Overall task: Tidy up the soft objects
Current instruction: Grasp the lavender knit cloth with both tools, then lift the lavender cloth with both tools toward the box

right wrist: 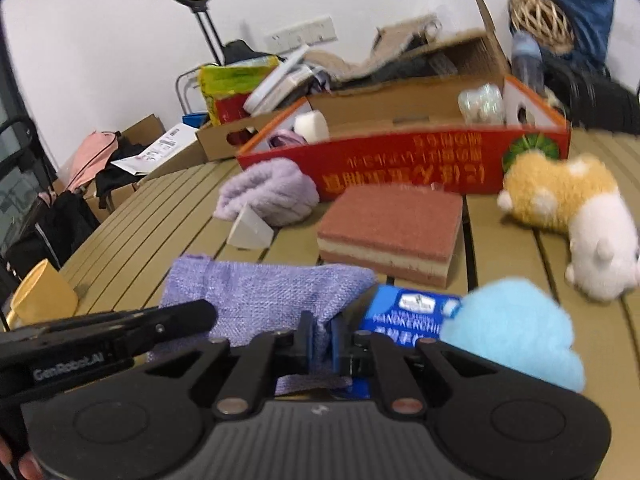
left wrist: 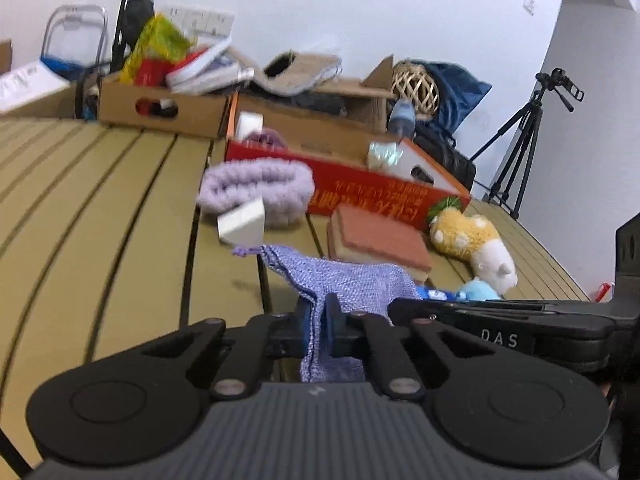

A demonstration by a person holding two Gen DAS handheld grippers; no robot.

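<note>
Nearest to us, both tools are clenched on the same purple knitted cloth (left wrist: pixel 340 276): the left tool (left wrist: pixel 318 320) pinches one edge so that the fabric hangs down between its fingers, and the right tool (right wrist: pixel 320 336) grips another edge, the cloth stretched between them just above the tabletop (left wrist: pixel 100 200). Just beside the cloth lie a blue tissue packet (right wrist: pixel 408 312) and a fluffy light-blue plush (right wrist: pixel 512 332). A little farther on we see a reddish layered sponge (right wrist: pixel 392 228), a white foam wedge (right wrist: pixel 250 228), a lilac fuzzy bundle (right wrist: pixel 268 190) and an orange-and-white plush toy (right wrist: pixel 572 216), all loose on the slats. Behind them stands the red box (right wrist: pixel 400 164), which already holds a few pale soft pieces and something pinkish at one end; we judge it the likely place for sorting, though we cannot be sure. Farther back are cardboard boxes (left wrist: pixel 160 108) piled with clutter. By our reckoning the task is at an early to middle stage: the cloth is in hand, perhaps for folding, and most soft things remain on the tabletop to be put away.
</note>
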